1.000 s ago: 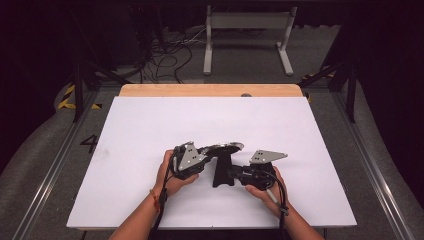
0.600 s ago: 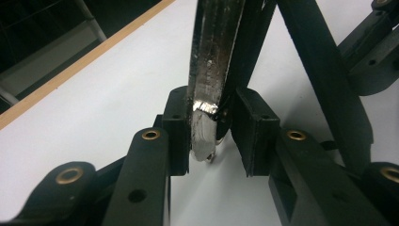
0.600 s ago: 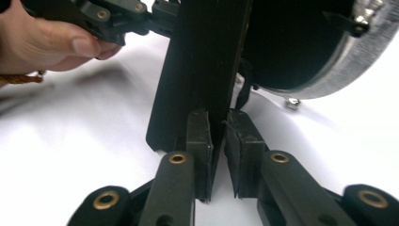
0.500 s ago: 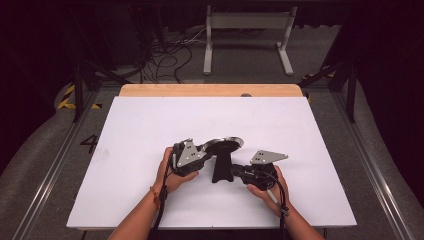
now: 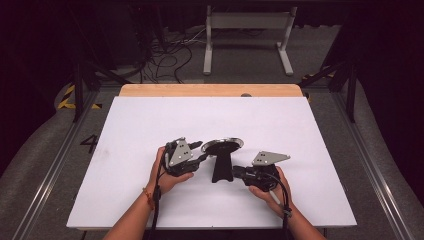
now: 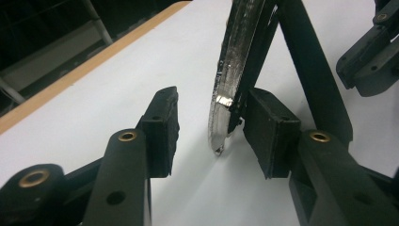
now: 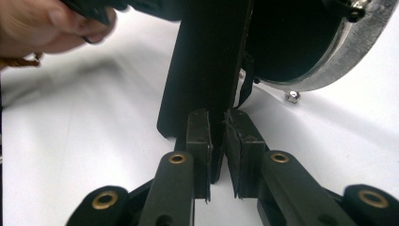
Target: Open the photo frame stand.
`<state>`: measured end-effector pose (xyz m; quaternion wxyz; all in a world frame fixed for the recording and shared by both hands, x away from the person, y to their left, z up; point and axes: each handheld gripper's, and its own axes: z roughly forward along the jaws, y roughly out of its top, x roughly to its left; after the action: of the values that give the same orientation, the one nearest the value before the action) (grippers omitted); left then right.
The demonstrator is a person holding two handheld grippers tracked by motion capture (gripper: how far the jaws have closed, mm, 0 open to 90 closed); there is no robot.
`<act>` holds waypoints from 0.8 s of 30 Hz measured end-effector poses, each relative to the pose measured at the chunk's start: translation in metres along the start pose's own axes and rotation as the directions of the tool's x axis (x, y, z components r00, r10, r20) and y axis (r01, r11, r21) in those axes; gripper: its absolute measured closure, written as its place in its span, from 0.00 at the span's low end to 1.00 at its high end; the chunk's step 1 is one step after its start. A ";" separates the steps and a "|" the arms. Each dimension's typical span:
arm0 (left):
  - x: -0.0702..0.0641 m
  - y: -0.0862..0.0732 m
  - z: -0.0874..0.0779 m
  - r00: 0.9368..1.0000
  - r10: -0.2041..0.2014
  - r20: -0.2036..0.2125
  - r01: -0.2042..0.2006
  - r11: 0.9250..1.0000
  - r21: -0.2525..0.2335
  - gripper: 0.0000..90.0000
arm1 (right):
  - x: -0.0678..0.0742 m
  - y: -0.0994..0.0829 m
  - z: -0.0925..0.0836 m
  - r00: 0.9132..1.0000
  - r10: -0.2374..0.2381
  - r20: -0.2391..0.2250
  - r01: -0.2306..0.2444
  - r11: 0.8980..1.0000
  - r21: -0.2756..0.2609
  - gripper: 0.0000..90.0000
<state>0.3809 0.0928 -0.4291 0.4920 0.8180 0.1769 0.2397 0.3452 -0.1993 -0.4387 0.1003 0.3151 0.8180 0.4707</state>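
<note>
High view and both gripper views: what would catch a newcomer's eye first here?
A black stand carrying a round silver-rimmed disc sits near the middle of the white table, between two hand-held grippers. The right gripper has its jaws clamped on the stand's thin black edge. The left gripper has the disc's shiny rim between its jaws, which have just been opening.
</note>
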 end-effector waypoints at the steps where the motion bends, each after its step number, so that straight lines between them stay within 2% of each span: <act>1: 0.000 0.000 -0.004 1.000 0.007 0.004 -0.007 1.000 0.002 0.61 | 0.001 0.000 -0.001 1.000 -0.008 0.005 0.008 1.000 0.003 0.90; 4: 0.001 0.000 -0.012 1.000 0.020 -0.008 -0.020 0.999 0.026 0.60 | 0.002 0.003 -0.004 0.999 -0.028 0.025 0.028 1.000 0.000 0.90; 5: 0.001 0.000 -0.014 1.000 0.015 0.000 -0.015 1.000 0.024 0.59 | 0.002 0.003 -0.005 0.999 -0.033 0.030 0.033 0.999 0.000 0.90; 10: 0.002 -0.004 -0.023 1.000 -0.011 -0.010 0.011 0.999 0.041 0.54 | 0.003 0.006 -0.010 0.998 -0.044 0.041 0.044 0.999 -0.012 0.92; 16: -0.005 -0.011 -0.041 1.000 -0.003 -0.002 0.003 0.998 0.062 0.49 | 0.006 0.007 -0.012 0.996 -0.066 0.058 0.067 0.998 -0.013 0.94; 17: -0.006 -0.014 -0.045 1.000 -0.016 0.006 0.016 0.998 0.063 0.49 | 0.006 0.008 -0.013 0.995 -0.073 0.066 0.074 0.997 -0.013 0.95; 20: -0.009 -0.023 -0.053 1.000 -0.020 0.005 0.020 0.996 0.085 0.47 | 0.009 0.010 -0.016 0.993 -0.088 0.078 0.089 0.996 -0.016 0.96; 23: -0.009 -0.027 -0.055 1.000 -0.029 -0.002 0.029 0.995 0.100 0.46 | 0.011 0.012 -0.019 0.992 -0.092 0.082 0.094 0.995 -0.026 0.96; 24: -0.007 -0.028 -0.055 0.999 -0.046 -0.002 0.046 0.994 0.096 0.45 | 0.013 0.013 -0.020 0.991 -0.098 0.086 0.101 0.994 -0.030 0.96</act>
<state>0.3424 0.1417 -0.4338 0.4576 0.8364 0.2071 0.2194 0.3315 -0.2009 -0.4155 0.1635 0.2918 0.8195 0.4654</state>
